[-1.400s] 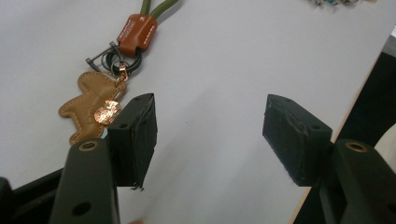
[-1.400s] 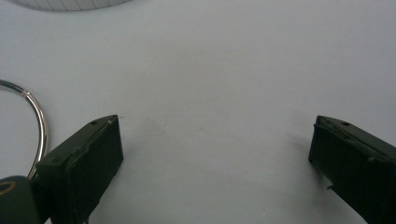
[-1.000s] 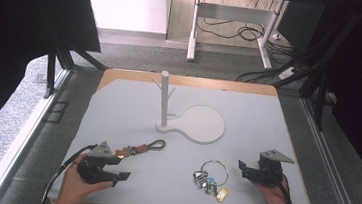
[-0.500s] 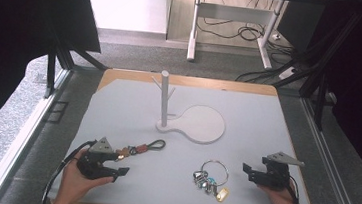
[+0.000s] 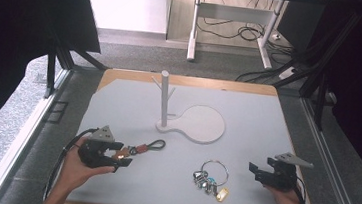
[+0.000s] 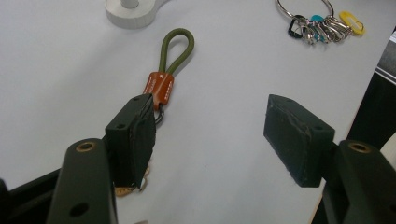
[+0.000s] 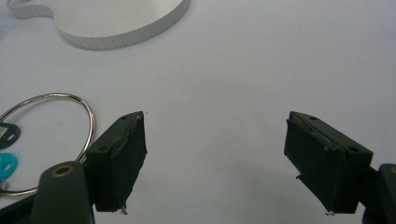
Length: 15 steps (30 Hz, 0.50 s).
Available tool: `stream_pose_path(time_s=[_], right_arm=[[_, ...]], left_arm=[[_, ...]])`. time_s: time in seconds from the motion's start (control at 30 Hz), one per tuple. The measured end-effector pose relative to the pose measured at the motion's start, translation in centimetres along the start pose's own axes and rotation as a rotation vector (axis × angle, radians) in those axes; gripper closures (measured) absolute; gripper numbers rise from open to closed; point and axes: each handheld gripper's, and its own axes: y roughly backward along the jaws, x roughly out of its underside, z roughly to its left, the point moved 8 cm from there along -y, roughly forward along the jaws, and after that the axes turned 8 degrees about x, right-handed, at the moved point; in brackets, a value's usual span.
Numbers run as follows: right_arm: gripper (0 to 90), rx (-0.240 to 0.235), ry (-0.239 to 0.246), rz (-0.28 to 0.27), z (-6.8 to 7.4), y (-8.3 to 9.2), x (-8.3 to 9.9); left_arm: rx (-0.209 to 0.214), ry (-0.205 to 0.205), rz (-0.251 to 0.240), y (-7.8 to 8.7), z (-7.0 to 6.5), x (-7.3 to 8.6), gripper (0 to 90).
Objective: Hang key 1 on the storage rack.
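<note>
A key strap [image 5: 145, 146] with an olive loop [image 6: 175, 45] and an orange leather band [image 6: 159, 87] lies on the white mat. My left gripper [image 5: 122, 157] hovers at its near end, and its jaws stand wide open [image 6: 212, 126]. One jaw covers the strap's metal end; nothing is gripped. A steel ring with several keys [image 5: 211, 177] lies right of centre and also appears as a bunch of keys [image 6: 322, 25]. My right gripper [image 5: 253, 173] rests to the right of it, open [image 7: 219, 140]. Its jaws have just been closing a little, with bare mat between them. The ring [image 7: 51, 140] lies beside its left jaw.
A white stand [image 5: 164, 98] with a post and short pegs rises from a round flat base [image 5: 202, 125] at the middle of the mat. The base edge [image 7: 116, 28] lies ahead of the right gripper. The table's wooden edge [image 5: 191, 82] runs along the back.
My left gripper has lifted slightly and edged toward the strap. The right gripper has stayed about where it was, its jaws a touch narrower.
</note>
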Motion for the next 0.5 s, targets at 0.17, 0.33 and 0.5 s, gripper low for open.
stream_pose_path(time_s=[0.17, 0.33, 0.5], right_arm=[[22.1, -0.006, 0.018, 0.002, 0.4, 0.0, 0.1], [22.5, -0.003, 0.044, 0.009, 0.9, -0.2, 0.2], [22.9, -0.005, 0.051, 0.009, 1.1, -0.2, 0.1]], left_arm=[[0.023, -0.038, 0.032, -0.4, 0.2, -0.8, 36.5], [0.06, -0.041, 0.054, -0.7, 0.9, -1.2, 36.3], [0.073, -0.052, 0.067, -0.2, 1.6, -1.8, 36.7]])
